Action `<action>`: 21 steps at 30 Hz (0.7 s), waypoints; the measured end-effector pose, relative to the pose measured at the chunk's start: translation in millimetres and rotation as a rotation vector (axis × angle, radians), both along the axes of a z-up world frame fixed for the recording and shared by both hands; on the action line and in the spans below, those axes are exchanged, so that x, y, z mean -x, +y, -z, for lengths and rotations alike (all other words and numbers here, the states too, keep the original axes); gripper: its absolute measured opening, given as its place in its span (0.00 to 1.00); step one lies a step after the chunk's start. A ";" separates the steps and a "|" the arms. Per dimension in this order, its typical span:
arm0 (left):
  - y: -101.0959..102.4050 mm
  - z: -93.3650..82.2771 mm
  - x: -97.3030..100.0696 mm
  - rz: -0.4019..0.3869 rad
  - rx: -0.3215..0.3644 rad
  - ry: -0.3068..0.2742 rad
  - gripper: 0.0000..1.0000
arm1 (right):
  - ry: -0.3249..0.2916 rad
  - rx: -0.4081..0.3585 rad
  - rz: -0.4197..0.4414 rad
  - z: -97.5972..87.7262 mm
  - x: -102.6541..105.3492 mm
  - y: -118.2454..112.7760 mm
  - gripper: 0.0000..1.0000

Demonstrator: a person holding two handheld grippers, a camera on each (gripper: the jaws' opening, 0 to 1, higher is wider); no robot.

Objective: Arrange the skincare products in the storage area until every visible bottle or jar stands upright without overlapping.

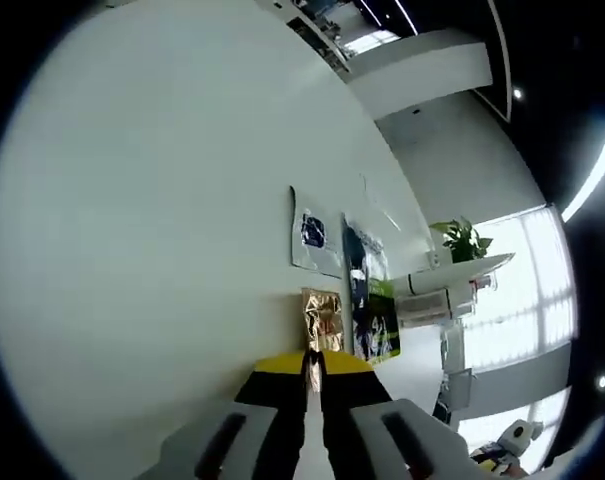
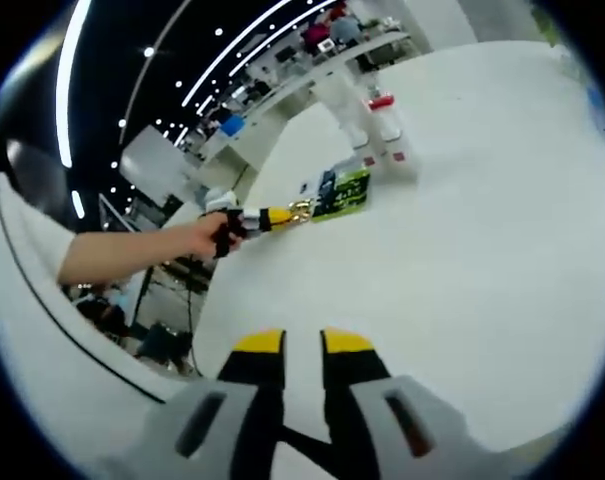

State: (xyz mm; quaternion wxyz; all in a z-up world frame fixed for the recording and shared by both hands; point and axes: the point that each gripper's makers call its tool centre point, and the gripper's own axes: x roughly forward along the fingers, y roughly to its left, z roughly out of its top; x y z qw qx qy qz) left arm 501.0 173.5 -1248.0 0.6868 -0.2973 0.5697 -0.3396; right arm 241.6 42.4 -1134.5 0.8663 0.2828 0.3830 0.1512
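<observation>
Left gripper [image 1: 312,368]: jaws closed down to a thin slit, yellow tips pinching the near edge of a gold foil sachet [image 1: 321,318] lying flat on the white table [image 1: 142,230].

Lying just past the sachet: a dark packet with a green patch [image 1: 372,300] and a pale sachet with a blue mark [image 1: 313,238] (both flat, edges close, possibly overlapping; cannot tell). Standing further off: 2 white bottles with red caps [image 2: 387,125], upright, touching or nearly so.

Right gripper [image 2: 303,343]: jaws slightly parted, holding nothing, hovering over bare table well apart from the products. Also appearing in the right gripper view: the left gripper [image 2: 272,215] in a person's hand [image 2: 217,238], tips at the foil sachet beside the green packet [image 2: 340,192].

Risks, judging from here:
- Slipping out of the pinch, foil being thin and slick, gripped only at 1 edge.
- Dragging the sachet into the neighbouring packets, causing overlap.
- Failing to stand flat sachets upright (no visible support nearby).
- Sweeping past and toppling the 2 bottles.
</observation>
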 end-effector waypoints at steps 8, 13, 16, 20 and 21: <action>6.2 2.1 -6.3 0.055 -0.097 -0.026 0.03 | 0.006 -0.013 -0.001 2.1 -3.4 -0.8 0.12; 9.1 2.4 -5.3 0.085 -0.133 -0.037 0.05 | -0.021 -0.030 0.016 -4.0 -6.2 -0.4 0.13; 10.5 3.2 -4.4 0.097 -0.141 -0.014 0.06 | -0.020 -0.022 0.006 -2.5 -5.5 0.8 0.13; 12.7 0.0 -6.2 0.108 -0.160 -0.005 0.13 | -0.031 -0.022 -0.010 -3.7 -8.5 2.5 0.13; 14.2 -0.5 -7.4 0.108 -0.169 -0.015 0.15 | -0.031 -0.022 -0.010 -4.0 -8.7 2.6 0.13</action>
